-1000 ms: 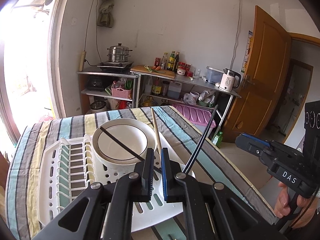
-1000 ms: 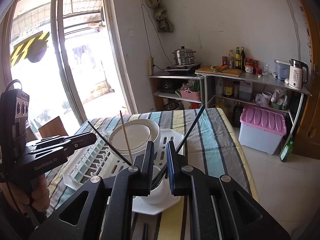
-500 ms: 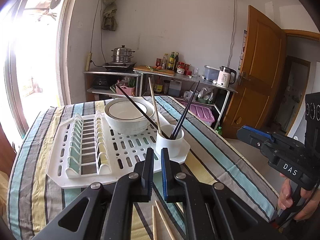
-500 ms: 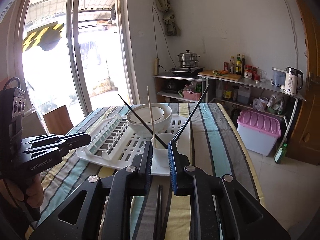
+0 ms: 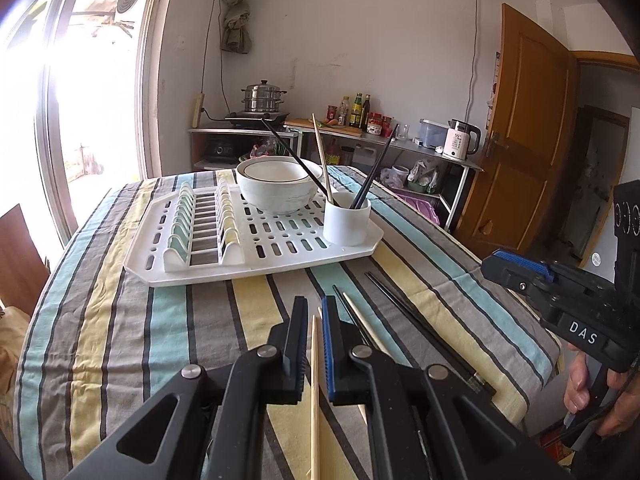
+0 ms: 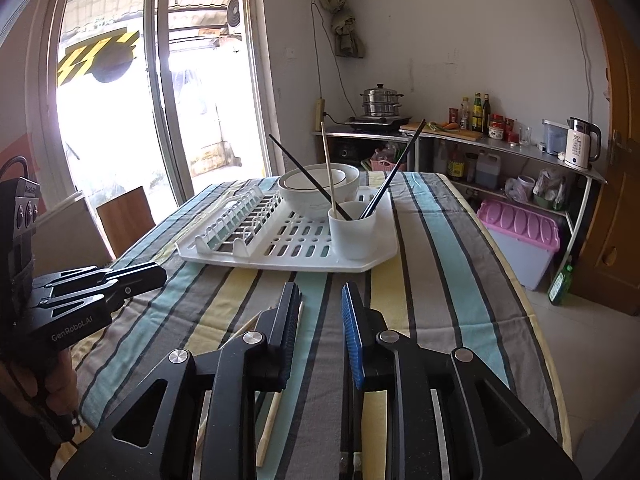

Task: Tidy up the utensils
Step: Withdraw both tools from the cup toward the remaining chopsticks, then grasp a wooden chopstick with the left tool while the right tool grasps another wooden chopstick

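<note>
A white cup [image 5: 347, 220] [image 6: 353, 229] stands on the near right corner of a white dish rack [image 5: 240, 256] [image 6: 280, 256]. It holds two black chopsticks and one wooden one. Loose chopsticks lie on the striped cloth: a wooden one [image 5: 315, 392] runs between the fingers of my left gripper [image 5: 314, 320], another wooden one [image 5: 366, 330] and black ones [image 5: 420, 332] lie to its right. My left gripper is slightly open, low over the cloth. My right gripper [image 6: 320, 304] is open and empty above the cloth, a wooden chopstick [image 6: 276, 396] lying beside its left finger.
A white bowl [image 5: 278, 190] [image 6: 318, 188] sits at the back of the rack. The table's right edge drops to the floor, where a pink-lidded bin [image 6: 520, 240] stands. Shelves with pots and bottles line the far wall. A wooden door [image 5: 528, 140] is at right.
Both grippers have pulled back from the cup and come down near the cloth at the table's front. The right jaws have opened wider. The loose chopsticks have come into view.
</note>
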A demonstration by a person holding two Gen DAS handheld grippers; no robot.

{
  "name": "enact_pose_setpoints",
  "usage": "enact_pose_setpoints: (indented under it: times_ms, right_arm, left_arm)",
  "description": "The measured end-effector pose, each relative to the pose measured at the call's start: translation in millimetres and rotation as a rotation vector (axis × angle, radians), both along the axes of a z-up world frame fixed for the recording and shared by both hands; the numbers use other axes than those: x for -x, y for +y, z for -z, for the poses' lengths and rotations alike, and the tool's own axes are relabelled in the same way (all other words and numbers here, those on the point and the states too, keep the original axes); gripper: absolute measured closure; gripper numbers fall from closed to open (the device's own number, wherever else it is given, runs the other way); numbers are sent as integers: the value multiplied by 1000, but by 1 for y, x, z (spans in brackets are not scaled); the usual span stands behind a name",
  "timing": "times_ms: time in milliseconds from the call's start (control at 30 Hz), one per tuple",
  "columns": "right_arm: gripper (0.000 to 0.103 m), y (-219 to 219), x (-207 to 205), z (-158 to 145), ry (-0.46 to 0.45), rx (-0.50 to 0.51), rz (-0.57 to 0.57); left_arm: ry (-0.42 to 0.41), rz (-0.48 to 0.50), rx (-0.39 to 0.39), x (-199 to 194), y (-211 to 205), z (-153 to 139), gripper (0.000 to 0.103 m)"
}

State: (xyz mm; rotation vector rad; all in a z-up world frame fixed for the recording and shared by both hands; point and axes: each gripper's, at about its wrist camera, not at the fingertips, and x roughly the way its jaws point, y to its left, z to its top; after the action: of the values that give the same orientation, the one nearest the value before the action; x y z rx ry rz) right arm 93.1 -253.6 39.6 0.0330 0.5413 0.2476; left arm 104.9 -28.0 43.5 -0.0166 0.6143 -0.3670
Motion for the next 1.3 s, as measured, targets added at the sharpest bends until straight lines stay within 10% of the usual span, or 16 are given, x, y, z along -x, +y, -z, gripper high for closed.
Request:
enact_pose_setpoints:
  times_ms: [433,1300]
  right_arm:
    - [80,1,24,22,51,-6,-10]
    - [80,24,-51,64,247,23,-52]
  left_arm:
    - [54,20,-32,24,2,24,94]
    - [272,91,-117,-60,-29,79,89]
